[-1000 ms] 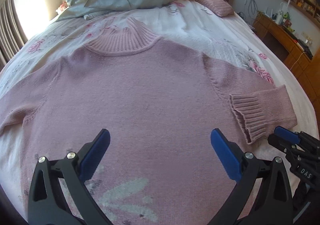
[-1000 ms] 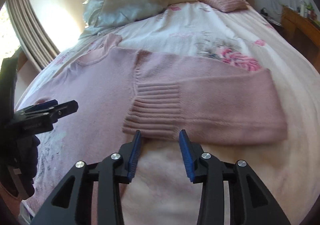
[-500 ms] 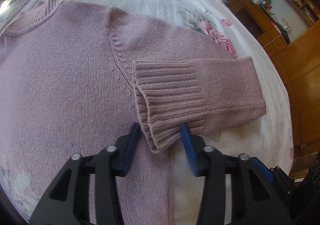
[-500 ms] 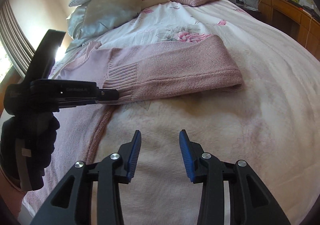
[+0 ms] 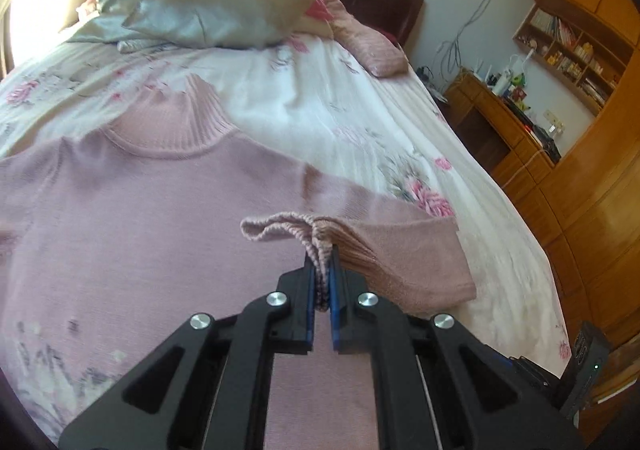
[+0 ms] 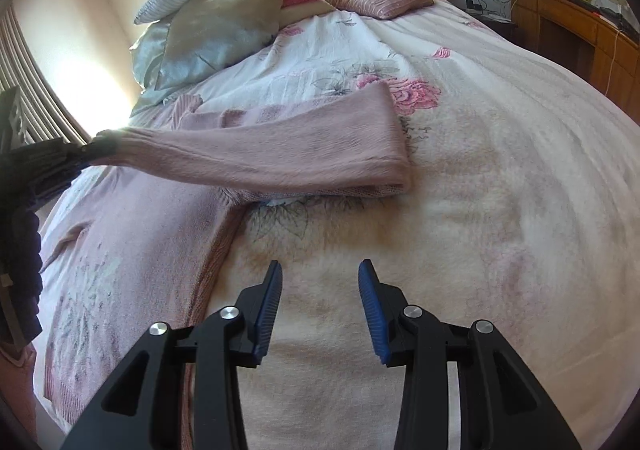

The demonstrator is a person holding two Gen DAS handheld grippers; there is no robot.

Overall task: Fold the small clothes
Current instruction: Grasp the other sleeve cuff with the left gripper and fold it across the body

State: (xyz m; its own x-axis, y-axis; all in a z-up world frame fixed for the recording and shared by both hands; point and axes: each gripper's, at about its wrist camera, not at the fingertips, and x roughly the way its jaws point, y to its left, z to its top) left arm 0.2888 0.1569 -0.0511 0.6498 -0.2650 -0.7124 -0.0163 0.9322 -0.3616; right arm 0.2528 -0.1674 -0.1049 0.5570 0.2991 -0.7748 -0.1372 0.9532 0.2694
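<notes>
Pink knit sweater (image 5: 132, 218) flat on bed; ribbed cuff (image 5: 320, 246) lifted; sleeve doubled back.

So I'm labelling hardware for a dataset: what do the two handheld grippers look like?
Both match: the left gripper and right gripper have black plastic frames with triangular cut-outs, round silver bolts, and ribbed blue pads lining each finger. The right gripper's body, seen from the left camera, carries a small green light. No cables or sleeves are visible.
</notes>
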